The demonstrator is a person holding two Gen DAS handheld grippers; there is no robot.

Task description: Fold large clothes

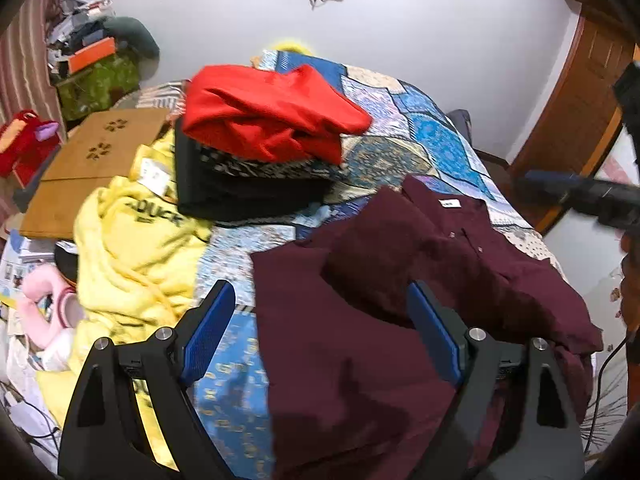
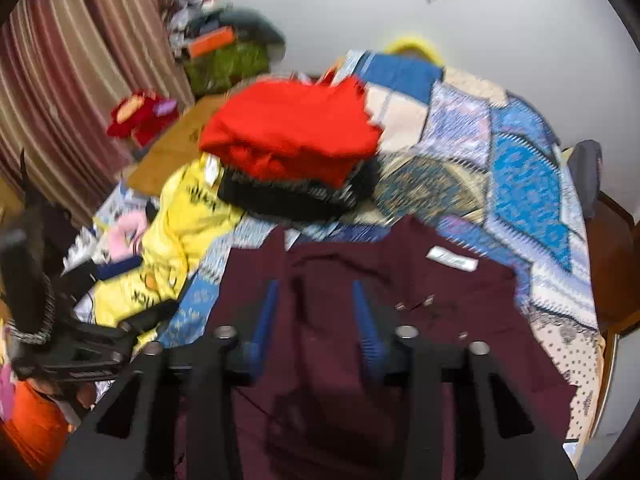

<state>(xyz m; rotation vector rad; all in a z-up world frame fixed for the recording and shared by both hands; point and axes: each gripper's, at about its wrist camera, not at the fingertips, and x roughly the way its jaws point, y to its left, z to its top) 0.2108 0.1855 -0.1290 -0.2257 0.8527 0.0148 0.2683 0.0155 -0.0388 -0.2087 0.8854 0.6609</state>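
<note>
Black letters reading "DUCK" stand on the crumpled yellow fleece garment [image 1: 136, 240], while the small white neck label [image 1: 449, 203] on the maroon shirt [image 1: 360, 320] is illegible.

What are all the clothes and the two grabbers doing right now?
Maroon button-up shirt: lying on the patchwork bedspread, partly folded, not gripped.
Red cloth garment: folded, on top of the pile.
Black folded garments: stacked under the red one.
Yellow printed hoodie: crumpled, unfolded.
Left gripper: open wide above the maroon shirt.
Right gripper: partly open over the shirt, nothing pinched.
</note>
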